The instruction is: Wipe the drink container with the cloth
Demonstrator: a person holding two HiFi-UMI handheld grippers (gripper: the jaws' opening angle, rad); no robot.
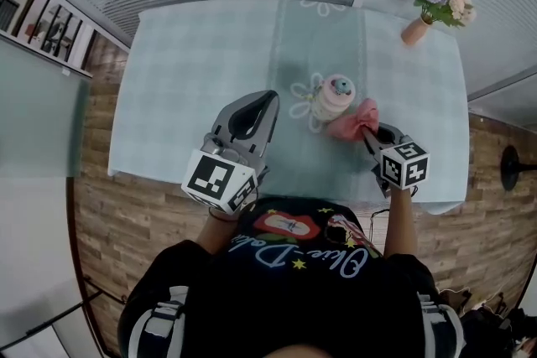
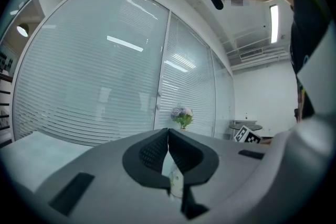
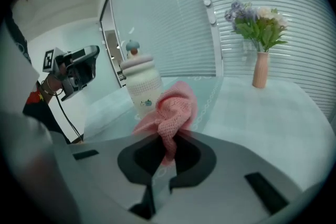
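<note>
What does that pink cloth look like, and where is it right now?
The pink cloth looks soft, with a bumpy, mesh-like weave. It is bunched up, not spread flat. The right claw is shut on one end of it, and the rest puffs out in front in folds. It is right beside the white drink container, low on its side; whether it actually touches it is hard to tell.

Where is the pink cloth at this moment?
The cloth is held in the right gripper, right of centre in the head view, just beside the drink container.

Pink waffle-knit cloth (image 3: 172,108), pale-blue checked tablecloth (image 1: 189,92)
</note>
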